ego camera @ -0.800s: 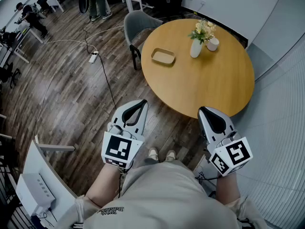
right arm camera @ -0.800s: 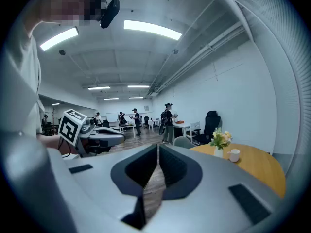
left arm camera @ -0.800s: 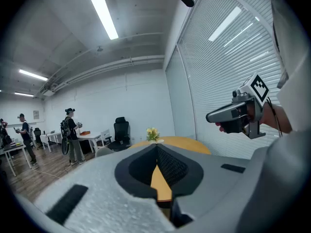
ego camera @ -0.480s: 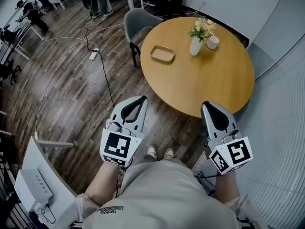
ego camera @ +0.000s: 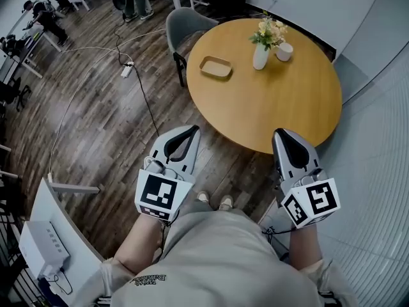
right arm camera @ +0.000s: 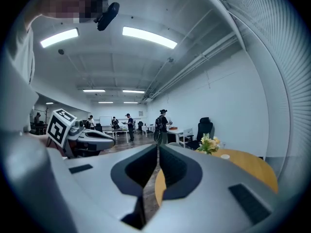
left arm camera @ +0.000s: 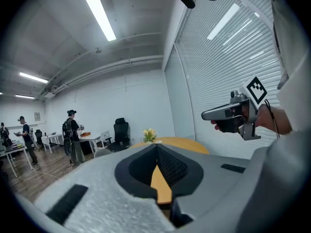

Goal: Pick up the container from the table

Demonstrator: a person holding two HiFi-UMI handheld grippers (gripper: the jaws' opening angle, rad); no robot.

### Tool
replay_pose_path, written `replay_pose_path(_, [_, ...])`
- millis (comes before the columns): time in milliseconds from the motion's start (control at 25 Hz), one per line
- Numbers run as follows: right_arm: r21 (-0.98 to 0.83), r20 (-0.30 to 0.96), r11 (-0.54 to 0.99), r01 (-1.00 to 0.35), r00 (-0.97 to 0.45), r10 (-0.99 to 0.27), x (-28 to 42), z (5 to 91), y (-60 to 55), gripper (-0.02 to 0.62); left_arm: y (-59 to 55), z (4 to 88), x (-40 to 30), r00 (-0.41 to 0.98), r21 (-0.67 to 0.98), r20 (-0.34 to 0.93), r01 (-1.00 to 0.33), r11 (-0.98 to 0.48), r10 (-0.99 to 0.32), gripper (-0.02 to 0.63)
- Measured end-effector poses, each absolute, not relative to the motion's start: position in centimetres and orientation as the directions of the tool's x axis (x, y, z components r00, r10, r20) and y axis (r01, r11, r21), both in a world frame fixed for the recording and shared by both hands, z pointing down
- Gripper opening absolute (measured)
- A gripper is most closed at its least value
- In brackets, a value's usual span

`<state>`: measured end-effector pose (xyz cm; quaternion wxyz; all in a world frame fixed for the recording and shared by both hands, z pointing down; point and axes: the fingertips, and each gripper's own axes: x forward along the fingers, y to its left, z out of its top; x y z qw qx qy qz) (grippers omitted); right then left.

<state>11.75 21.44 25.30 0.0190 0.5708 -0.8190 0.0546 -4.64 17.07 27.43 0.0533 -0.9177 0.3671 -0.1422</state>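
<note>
The container [ego camera: 216, 66] is a shallow tan tray with rounded corners, lying on the far left part of the round wooden table [ego camera: 268, 107]. My left gripper [ego camera: 193, 127] is shut and empty, held over the floor short of the table's near left edge. My right gripper [ego camera: 278, 132] is also shut and empty, with its tip at the table's near edge. Both are far from the tray. In the left gripper view the jaws [left arm camera: 156, 147] meet at the tip, and they do in the right gripper view [right arm camera: 158, 147] too. Neither gripper view shows the tray.
A white vase of flowers [ego camera: 260, 55] and a white cup [ego camera: 284, 52] stand at the table's far side, right of the tray. A grey chair [ego camera: 185, 24] sits behind the table's left edge. A cable and power strip [ego camera: 126, 72] lie on the wood floor. People stand far off.
Both grippers have edged forward toward the table, the right one reaching its near edge. Both stay shut. The table sits slightly higher in the head view.
</note>
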Motion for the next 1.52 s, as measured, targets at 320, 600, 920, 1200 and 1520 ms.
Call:
replay_pose_path(320, [0.078,0.100,0.331,-0.940,-0.323,-0.941,12.2,25.9,22.0,0.037,18.2,27.8,-3.8,0.673,-0.213,0.229,-0.670,-0.711,-0.703,0.020])
replay_pose_path(600, [0.078,0.091,0.339,-0.938,-0.332,-0.939,12.6,26.0,22.1,0.037,18.8,28.2,-3.9,0.657,-0.213,0.238,-0.683,-0.698,-0.715,0.020])
replay_pose_path(920, [0.069,0.104,0.360,-0.930,-0.352,-0.930,12.3,27.0,20.3,0.037,17.5,29.0,-4.1,0.650,-0.214,0.233,-0.691,-0.690,-0.723,0.020])
replay_pose_path(1200, [0.079,0.115,0.361,-0.929,-0.351,-0.929,11.9,27.2,18.0,0.035,14.9,29.2,-4.2,0.662,-0.203,0.222,-0.687,-0.698,-0.716,0.020])
replay_pose_path(1520, [0.079,0.145,0.350,-0.933,-0.337,-0.930,10.9,27.8,13.2,0.037,9.7,30.0,-5.3,0.672,-0.181,0.236,-0.679,-0.711,-0.702,0.020])
